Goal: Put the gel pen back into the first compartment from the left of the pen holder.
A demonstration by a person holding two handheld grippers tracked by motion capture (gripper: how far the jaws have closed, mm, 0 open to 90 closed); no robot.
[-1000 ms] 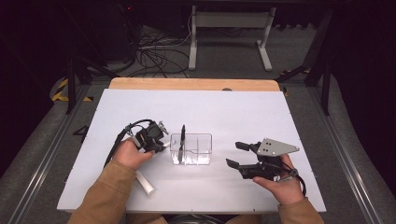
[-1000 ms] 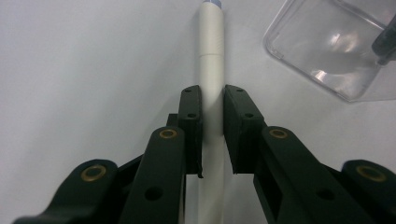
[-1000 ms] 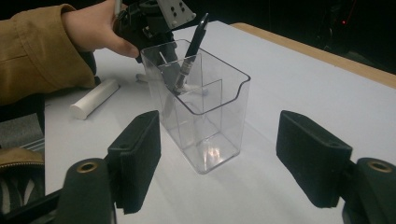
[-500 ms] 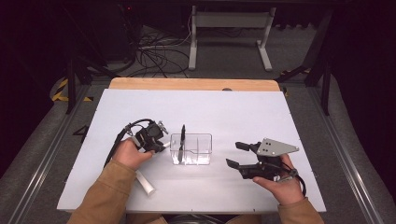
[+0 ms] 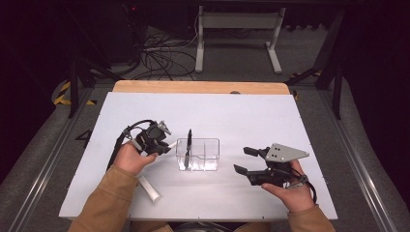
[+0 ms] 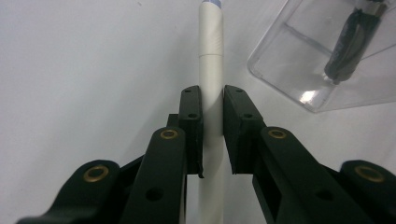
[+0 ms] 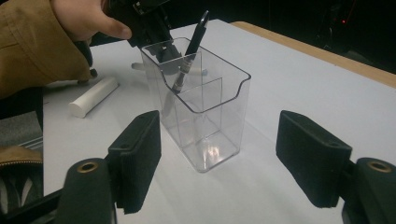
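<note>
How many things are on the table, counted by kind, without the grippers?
White markers: 2, one in the left gripper, one lying on the table
Black pens: 1
Clear holders: 1
Total: 4

place: lab | signs: white table (image 5: 251,116) on rails; loose cables (image 5: 159,50) on floor; dark curtained surround

White-topped table (image 5: 241,116) with the items resting on it.
The white surface ends in a bare wooden strip (image 5: 203,87) along its far edge. A clear plastic organizer (image 5: 205,155) stands upright near the middle, slightly toward the near edge, its compartments divided by clear walls. A white cylinder (image 5: 149,189) lies flat close to the near edge, toward the near left corner, well apart from the organizer.
</note>
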